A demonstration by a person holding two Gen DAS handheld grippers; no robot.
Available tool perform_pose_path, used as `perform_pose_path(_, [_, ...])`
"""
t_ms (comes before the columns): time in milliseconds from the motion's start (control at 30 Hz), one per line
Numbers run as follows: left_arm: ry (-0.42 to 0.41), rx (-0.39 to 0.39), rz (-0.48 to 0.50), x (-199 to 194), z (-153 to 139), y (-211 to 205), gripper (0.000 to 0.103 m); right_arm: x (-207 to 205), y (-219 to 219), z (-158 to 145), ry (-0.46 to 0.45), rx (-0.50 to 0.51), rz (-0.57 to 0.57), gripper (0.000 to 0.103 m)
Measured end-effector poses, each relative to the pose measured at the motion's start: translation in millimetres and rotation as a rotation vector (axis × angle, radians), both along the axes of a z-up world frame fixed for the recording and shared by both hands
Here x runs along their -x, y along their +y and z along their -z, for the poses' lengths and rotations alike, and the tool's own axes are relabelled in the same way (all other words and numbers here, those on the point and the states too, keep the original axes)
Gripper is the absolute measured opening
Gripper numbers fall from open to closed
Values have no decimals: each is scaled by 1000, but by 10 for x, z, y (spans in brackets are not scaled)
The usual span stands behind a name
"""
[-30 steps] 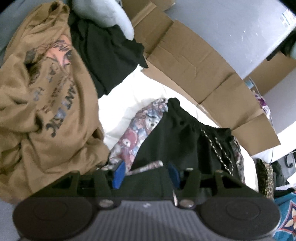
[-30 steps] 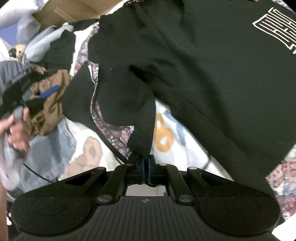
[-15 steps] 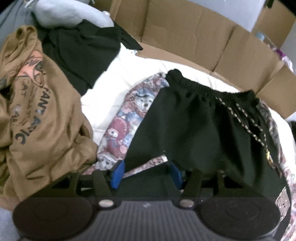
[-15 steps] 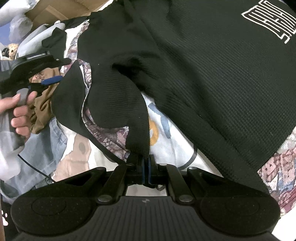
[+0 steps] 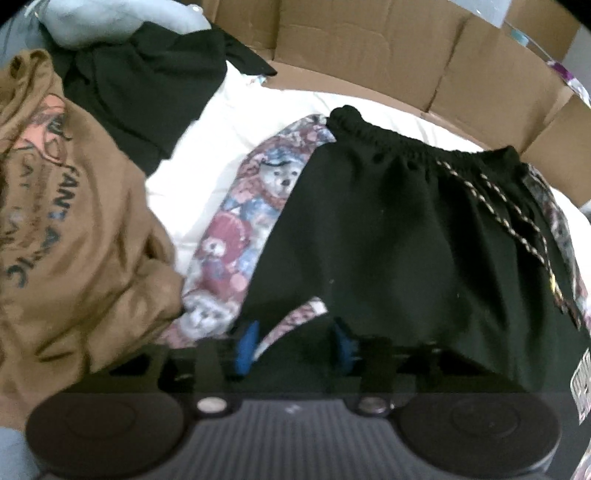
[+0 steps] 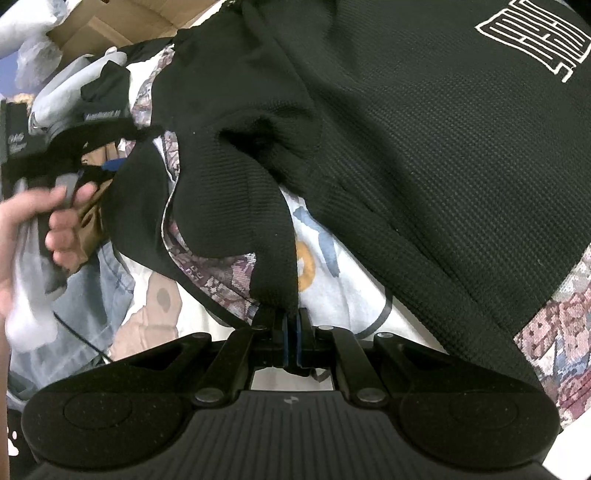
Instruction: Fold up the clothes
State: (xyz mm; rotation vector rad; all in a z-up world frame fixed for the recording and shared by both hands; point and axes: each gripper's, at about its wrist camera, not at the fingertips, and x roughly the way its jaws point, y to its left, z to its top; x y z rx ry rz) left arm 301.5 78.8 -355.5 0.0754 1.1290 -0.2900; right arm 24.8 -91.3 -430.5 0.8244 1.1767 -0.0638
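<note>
Black shorts [image 5: 388, 240] with a braided drawstring lie on a bear-print blanket [image 5: 251, 206]. My left gripper [image 5: 294, 347] sits at their near hem corner. Its jaws are closing, with a turned-up edge of black cloth and its patterned lining between the blue pads [image 5: 245, 349], which still stand apart. In the right wrist view the shorts [image 6: 406, 129] show a white maze logo. My right gripper [image 6: 291, 332] is shut on a lifted fold of their hem. At the left of that view a hand [image 6: 55, 229] holds the left gripper [image 6: 107, 166] at the other corner.
A crumpled brown printed T-shirt [image 5: 74, 221] lies to the left, with a black garment [image 5: 140, 81] and a pale blue one [image 5: 110, 18] behind it. Flattened cardboard [image 5: 369, 55] lines the far edge of the white sheet [image 5: 229, 122]. Blue denim [image 6: 92, 295] lies under the hand.
The left gripper has come down and in toward the shorts' hem corner while rolling, and its pads have drawn closer together. The right gripper has kept still, holding the hem.
</note>
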Motion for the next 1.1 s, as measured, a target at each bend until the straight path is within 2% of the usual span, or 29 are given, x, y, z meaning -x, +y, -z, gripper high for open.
perform_pose_path(33, [-5,-4,5,30,-41,47,26,4,-7,-6,-3,-1,0,2])
perform_pose_path(67, [-11,-6,6,66,-98,105,21,7,-15,-12,-7,-2,0,2])
perform_pose_path(200, [-49,-50,26,259,-331,338,20,27,-45,-64,-20,5,-1,2])
perform_pose_path(267, [-56,-55,32,377,-417,472,16,26,-51,-82,-20,8,-5,2])
perform_pose_path(567, [-46,-38,-83,813,-580,1081,13,-32,-25,-124,-13,39,-52,2])
perform_pose_path(800, [-6,-27,-151,1106,-451,1460,13,-52,-50,-135,3,51,-80,2])
perform_pose_path(900, [17,-22,-151,1258,-315,1573,13,-45,-50,-121,15,58,-91,2])
perform_pose_path(1100, [52,-84,-99,1557,-104,1721,15,18,-96,-104,52,90,-93,6])
